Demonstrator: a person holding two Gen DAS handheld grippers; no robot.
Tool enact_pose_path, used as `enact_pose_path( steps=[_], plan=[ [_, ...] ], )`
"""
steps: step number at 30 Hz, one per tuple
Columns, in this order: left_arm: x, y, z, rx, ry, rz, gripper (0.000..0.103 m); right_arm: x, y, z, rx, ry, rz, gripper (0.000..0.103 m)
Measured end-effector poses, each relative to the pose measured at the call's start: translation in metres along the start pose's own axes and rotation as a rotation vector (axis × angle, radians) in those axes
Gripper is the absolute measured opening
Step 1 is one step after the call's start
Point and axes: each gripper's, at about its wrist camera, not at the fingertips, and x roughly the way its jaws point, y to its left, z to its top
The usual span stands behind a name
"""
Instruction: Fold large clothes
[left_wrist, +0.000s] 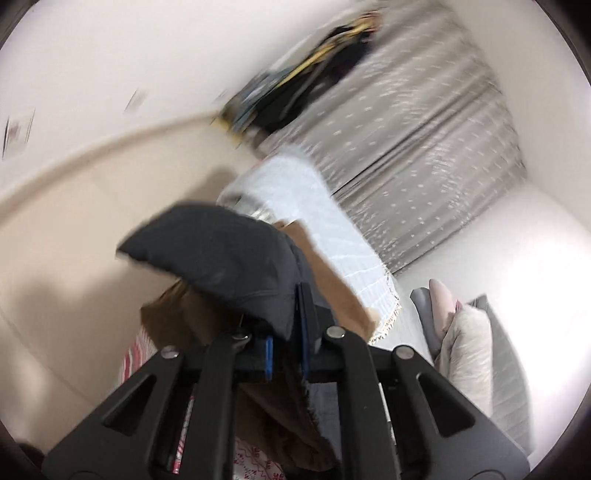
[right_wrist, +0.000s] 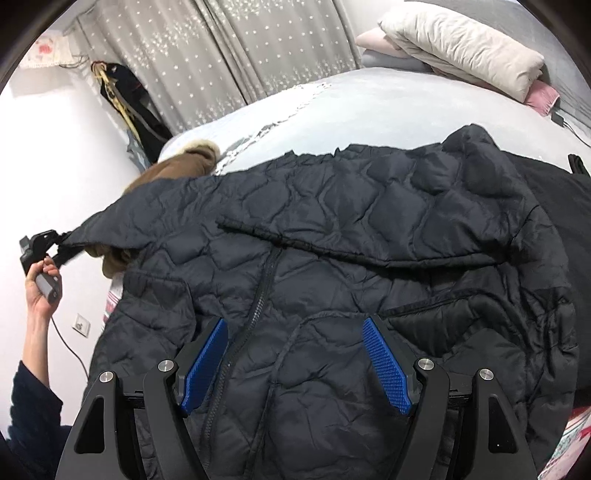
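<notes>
We see the black quilted puffer jacket with a tan fur-trimmed hood (right_wrist: 332, 236) spread front-up across the pale grey bed cover (right_wrist: 369, 107), its zipper running toward us and one side stretched off the bed's edge. There the left gripper (right_wrist: 59, 245), seen from the right wrist camera in the person's bare hand (right_wrist: 40, 291), pinches the jacket's corner; the left wrist view, badly blurred, shows its blue-padded fingers (left_wrist: 304, 325) drawn nearly together with dark fabric and brown fur caught between them. The right gripper (right_wrist: 295, 365) hovers low over the jacket's chest, its blue pads (right_wrist: 386, 369) spread wide apart and holding nothing; we cannot tell whether they touch the cloth. To fold well, we judge the held side should be kept taut and carried flat across the zipper line, while the free gripper pins the middle so the slippery shell does not slide. Beyond lie folded cream and pink bedding (right_wrist: 461, 48) and a grey star-patterned curtain (right_wrist: 240, 48).
</notes>
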Motion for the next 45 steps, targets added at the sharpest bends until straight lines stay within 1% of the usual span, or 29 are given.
enact_pose_path(
  steps=[2, 5, 7, 9, 10, 11, 12, 13, 14, 15, 16, 17, 18, 19, 20, 22, 23, 24, 26, 28, 30, 33, 36, 37, 39, 42, 43, 45],
  plan=[
    [-0.015, -0.028, -0.003, 0.085, -0.032, -0.041, 0.012, -0.005, -0.003, 0.003, 0.005, -0.012, 0.006, 0.077],
    [-0.045, -0.089, -0.022, 0.254, -0.057, -0.153, 0.012, -0.01, -0.011, 0.007, 0.037, -0.03, 0.018, 0.077],
    [-0.064, -0.136, -0.046, 0.368, -0.045, -0.251, 0.012, -0.013, -0.022, 0.011, 0.073, -0.043, 0.024, 0.077],
    [-0.08, -0.186, -0.081, 0.474, -0.013, -0.365, 0.012, -0.015, -0.032, 0.015, 0.108, -0.058, 0.012, 0.077],
    [-0.083, -0.202, -0.094, 0.509, 0.006, -0.398, 0.012, -0.015, -0.038, 0.018, 0.128, -0.065, 0.001, 0.077],
    [-0.085, -0.221, -0.111, 0.546, 0.036, -0.435, 0.012, -0.015, -0.045, 0.019, 0.146, -0.07, -0.006, 0.077],
    [-0.084, -0.242, -0.136, 0.587, 0.091, -0.477, 0.012, -0.015, -0.05, 0.02, 0.165, -0.075, -0.011, 0.077],
    [-0.078, -0.263, -0.167, 0.638, 0.185, -0.529, 0.019, -0.015, -0.055, 0.021, 0.183, -0.08, -0.013, 0.077],
    [-0.074, -0.273, -0.186, 0.676, 0.255, -0.554, 0.036, -0.014, -0.063, 0.021, 0.206, -0.084, -0.013, 0.077],
    [-0.063, -0.288, -0.222, 0.749, 0.38, -0.567, 0.048, -0.013, -0.068, 0.022, 0.221, -0.084, -0.016, 0.077],
    [-0.057, -0.294, -0.248, 0.812, 0.463, -0.544, 0.067, -0.01, -0.072, 0.022, 0.231, -0.078, -0.021, 0.077],
    [-0.053, -0.296, -0.266, 0.867, 0.507, -0.522, 0.068, -0.006, -0.075, 0.022, 0.239, -0.067, -0.028, 0.077],
    [-0.05, -0.294, -0.276, 0.902, 0.522, -0.509, 0.068, -0.003, -0.078, 0.022, 0.245, -0.062, -0.037, 0.077],
    [-0.048, -0.287, -0.285, 0.925, 0.533, -0.487, 0.069, 0.0, -0.081, 0.023, 0.25, -0.059, -0.048, 0.077],
    [-0.044, -0.278, -0.289, 0.927, 0.555, -0.459, 0.069, 0.0, -0.082, 0.023, 0.252, -0.058, -0.049, 0.077],
    [-0.034, -0.26, -0.278, 0.877, 0.6, -0.373, 0.069, -0.001, -0.081, 0.024, 0.256, -0.062, -0.039, 0.077],
    [-0.033, -0.256, -0.278, 0.849, 0.615, -0.333, 0.069, -0.002, -0.08, 0.025, 0.249, -0.062, -0.033, 0.077],
    [-0.03, -0.242, -0.264, 0.805, 0.626, -0.292, 0.069, -0.001, -0.078, 0.025, 0.24, -0.06, -0.033, 0.077],
    [-0.029, -0.219, -0.244, 0.764, 0.62, -0.244, 0.069, 0.001, -0.076, 0.026, 0.226, -0.054, -0.046, 0.077],
    [-0.043, -0.198, -0.235, 0.758, 0.593, -0.211, 0.069, 0.004, -0.075, 0.027, 0.225, -0.049, -0.055, 0.077],
    [-0.041, -0.173, -0.225, 0.754, 0.571, -0.137, 0.069, 0.009, -0.074, 0.028, 0.223, -0.044, -0.06, 0.077],
    [-0.033, -0.136, -0.222, 0.712, 0.593, -0.05, 0.069, 0.012, -0.07, 0.03, 0.22, -0.041, -0.071, 0.077],
    [-0.02, -0.114, -0.224, 0.669, 0.615, 0.011, 0.069, 0.01, -0.058, 0.032, 0.168, -0.055, -0.049, 0.077],
    [-0.019, -0.107, -0.227, 0.675, 0.613, 0.022, 0.069, 0.01, -0.056, 0.032, 0.15, -0.057, -0.047, 0.077],
    [-0.02, -0.102, -0.237, 0.714, 0.609, 0.043, 0.069, 0.019, -0.039, 0.029, 0.063, -0.027, -0.032, 0.077],
    [-0.018, -0.091, -0.246, 0.71, 0.655, 0.066, 0.069, 0.047, -0.014, 0.014, -0.069, 0.097, -0.021, 0.077],
    [-0.018, -0.087, -0.249, 0.698, 0.677, 0.068, 0.069, 0.056, -0.01, 0.008, -0.091, 0.135, -0.021, 0.077],
    [-0.019, -0.079, -0.25, 0.7, 0.687, 0.082, 0.069, 0.073, -0.006, -0.004, -0.114, 0.198, -0.049, 0.077]
  ],
)
